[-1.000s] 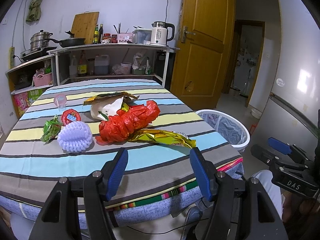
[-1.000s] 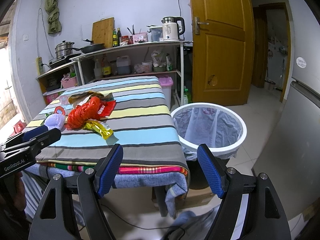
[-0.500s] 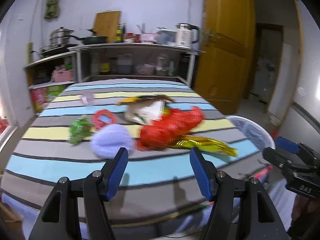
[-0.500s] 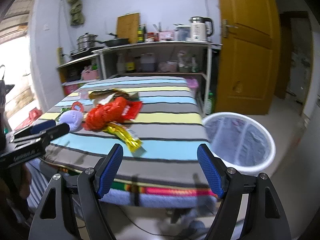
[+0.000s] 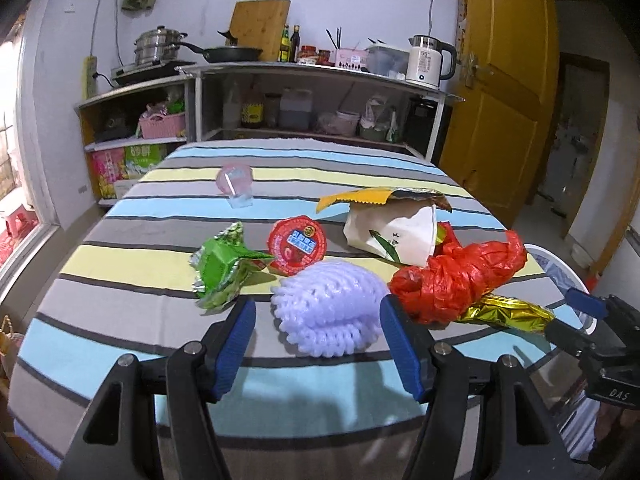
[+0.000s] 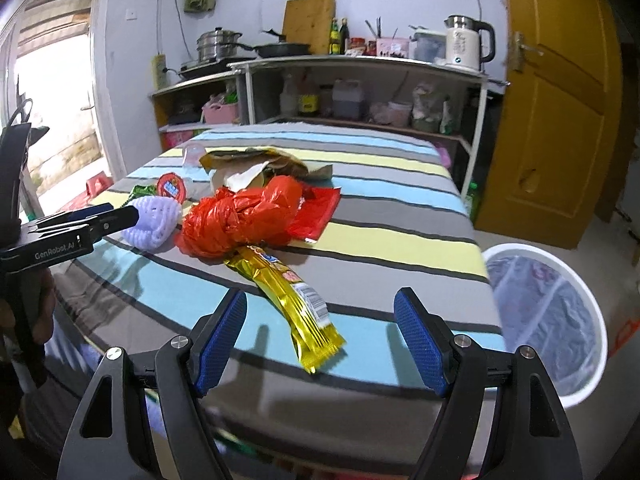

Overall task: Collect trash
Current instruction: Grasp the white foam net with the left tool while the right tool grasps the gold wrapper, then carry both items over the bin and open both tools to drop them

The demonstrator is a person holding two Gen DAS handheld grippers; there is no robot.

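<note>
On the table: trash lies in a loose cluster on the striped cloth (image 5: pixel 120 264)
Left gripper (image 5: pixel 318 344): jaws wide, nothing held; the foam net sits just ahead, framed between the blue pads without touching them
Right gripper (image 6: pixel 320 342): jaws wide but closing; the gold wrapper's near end lies between the fingers, with no pad pressing on it
Foam net (image 5: pixel 330 312): pale purple, resting on the cloth, just left of the red bag
Red bag (image 6: pixel 244 220): crumpled and knotted, mid-cluster, lying over the gold wrapper's far end
Gold wrapper (image 6: pixel 296 300): long and shiny, running from under the red bag toward the near table edge
Green wrapper (image 5: pixel 224 268): crumpled, just left of the foam net
Red lid (image 5: pixel 297 245): round, flat on the cloth, just behind the foam net, touching the green wrapper
Paper bag (image 5: pixel 394 232): white, on its side behind the red bag, with a yellow-edged wrapper over it
Clear cup (image 5: pixel 235 180): pinkish, on its side, well behind the rest
Bin (image 6: pixel 552 312): white, lined, on the floor beside the table's right edge
</note>
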